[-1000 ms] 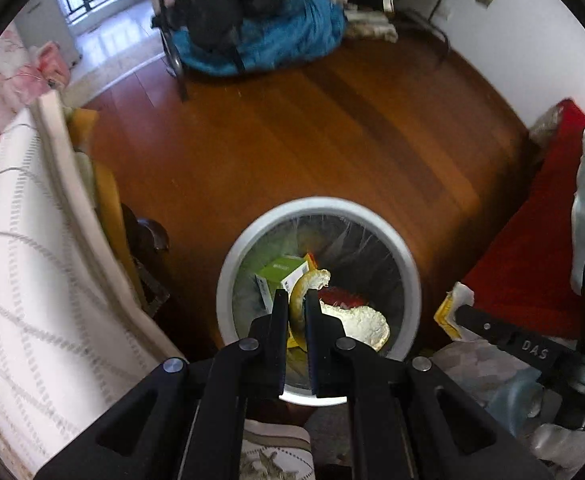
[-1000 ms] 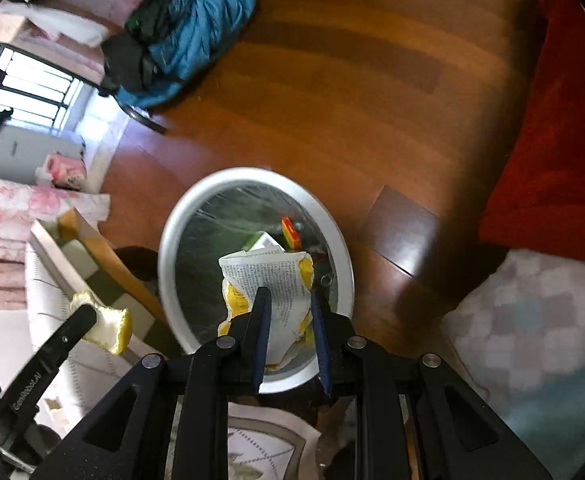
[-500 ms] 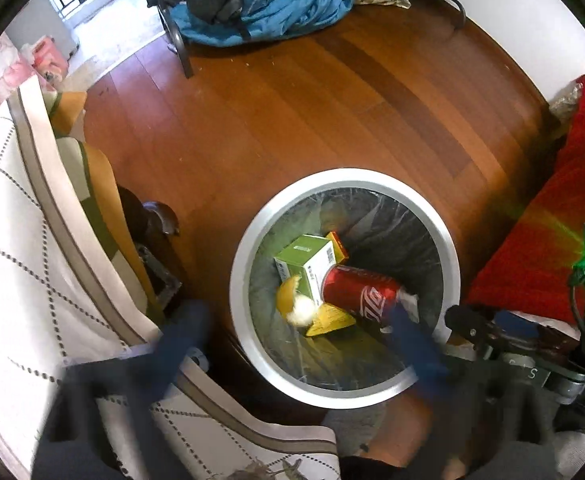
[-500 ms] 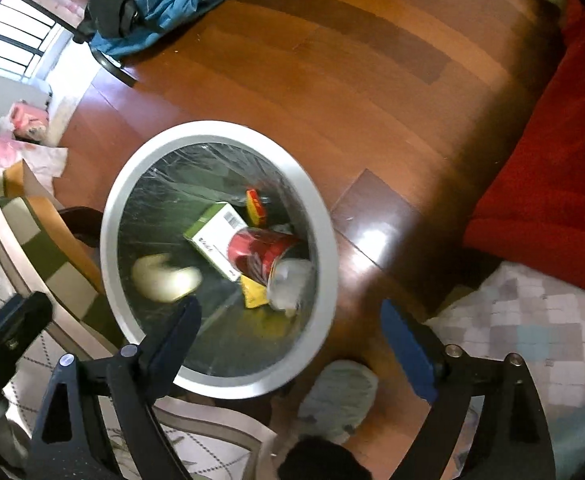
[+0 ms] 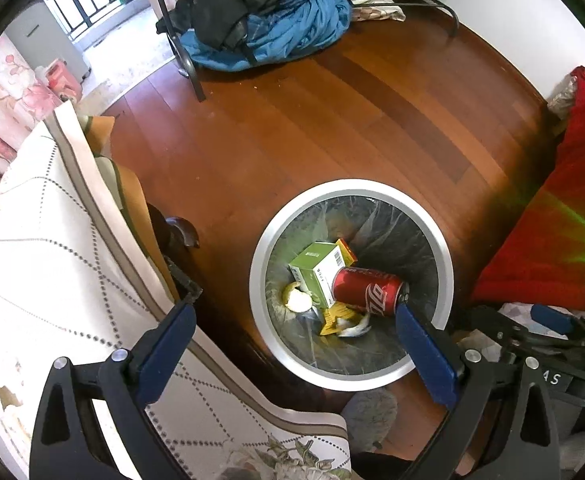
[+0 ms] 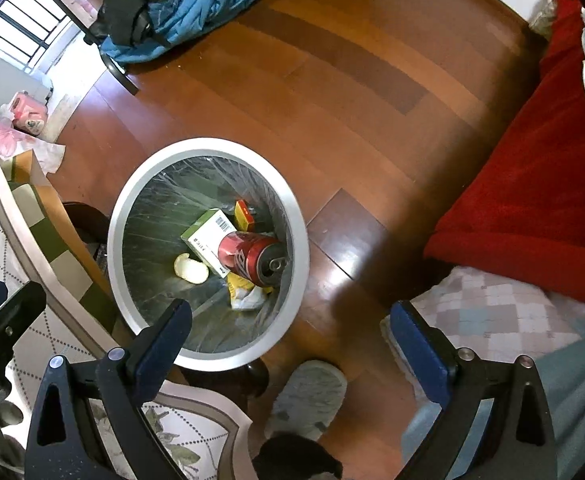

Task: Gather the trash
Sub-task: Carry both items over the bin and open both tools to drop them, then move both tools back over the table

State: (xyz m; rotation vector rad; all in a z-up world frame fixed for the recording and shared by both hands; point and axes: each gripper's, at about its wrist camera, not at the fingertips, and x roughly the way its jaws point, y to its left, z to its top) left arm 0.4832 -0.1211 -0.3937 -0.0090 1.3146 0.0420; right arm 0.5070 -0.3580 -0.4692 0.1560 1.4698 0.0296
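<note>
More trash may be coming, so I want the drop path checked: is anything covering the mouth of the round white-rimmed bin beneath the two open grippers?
Nothing visible does. The white-rimmed bin has no lid; its mouth is open to the red soda can inside.

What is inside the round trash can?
Inside the trash can lie a red soda can, a green-and-white box, a pale peel, a yellow wrapper and a small orange-red box. Whatever sits beneath them is covered.
</note>
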